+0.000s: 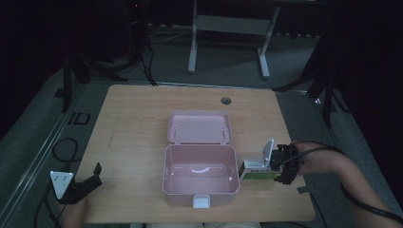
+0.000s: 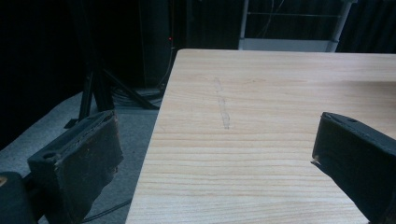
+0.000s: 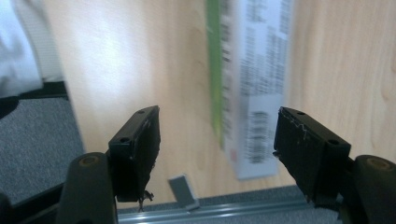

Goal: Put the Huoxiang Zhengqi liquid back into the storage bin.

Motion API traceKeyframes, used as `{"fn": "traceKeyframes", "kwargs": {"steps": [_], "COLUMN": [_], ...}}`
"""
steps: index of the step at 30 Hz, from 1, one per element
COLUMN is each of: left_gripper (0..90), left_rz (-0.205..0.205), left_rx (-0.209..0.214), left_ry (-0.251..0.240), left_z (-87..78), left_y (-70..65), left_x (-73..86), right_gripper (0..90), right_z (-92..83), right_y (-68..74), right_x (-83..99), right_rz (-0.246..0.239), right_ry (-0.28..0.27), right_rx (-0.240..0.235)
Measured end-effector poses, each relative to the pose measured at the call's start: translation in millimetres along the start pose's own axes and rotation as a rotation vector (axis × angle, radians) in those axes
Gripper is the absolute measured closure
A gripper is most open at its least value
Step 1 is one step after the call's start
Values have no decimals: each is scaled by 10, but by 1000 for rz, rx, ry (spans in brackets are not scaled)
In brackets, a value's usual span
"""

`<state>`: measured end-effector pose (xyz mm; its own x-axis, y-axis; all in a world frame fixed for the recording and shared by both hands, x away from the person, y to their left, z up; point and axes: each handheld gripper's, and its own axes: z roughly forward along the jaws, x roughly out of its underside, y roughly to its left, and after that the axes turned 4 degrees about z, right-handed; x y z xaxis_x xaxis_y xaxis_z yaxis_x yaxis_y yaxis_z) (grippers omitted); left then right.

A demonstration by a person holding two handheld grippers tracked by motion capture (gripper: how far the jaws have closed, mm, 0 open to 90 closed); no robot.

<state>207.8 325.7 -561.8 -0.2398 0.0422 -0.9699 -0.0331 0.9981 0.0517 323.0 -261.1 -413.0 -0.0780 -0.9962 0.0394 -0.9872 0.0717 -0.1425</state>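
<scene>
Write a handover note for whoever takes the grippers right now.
Left gripper: open, idle at the near left of the table.
Right gripper: jaws apart around the green-and-white carton, not visibly pressing it.
The carton sits right of the open pink box, outside it.
Done: lid is folded back, box looks empty.
Left: probably grip the carton, put it in the box, close the lid.

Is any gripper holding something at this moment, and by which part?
Nothing is held. The right gripper stands open around the near end of the green-and-white box, pads apart from it. The left gripper is open over bare table.
</scene>
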Motion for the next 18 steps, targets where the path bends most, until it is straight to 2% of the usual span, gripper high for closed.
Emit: {"fn": "traceKeyframes", "kwargs": {"steps": [5, 9, 12, 18], "left_gripper": [16, 16, 16, 16], "left_rz": [-4, 0, 1, 3], "left_rx": [1, 3, 3, 2], "left_ry": [-1, 2, 3, 4], "left_z": [0, 2, 2, 4], "left_y": [3, 2, 3, -4], "left_x": [0, -1, -1, -1], "right_gripper": [344, 376, 390, 426], "right_z": [75, 173, 261, 410], "right_y": [-153, -239, -271, -282], "right_x": [-15, -37, -51, -66], "right_rz": [3, 8, 3, -17], "right_ry": [26, 40, 59, 51], "right_rx": [-4, -40, -47, -64]}}
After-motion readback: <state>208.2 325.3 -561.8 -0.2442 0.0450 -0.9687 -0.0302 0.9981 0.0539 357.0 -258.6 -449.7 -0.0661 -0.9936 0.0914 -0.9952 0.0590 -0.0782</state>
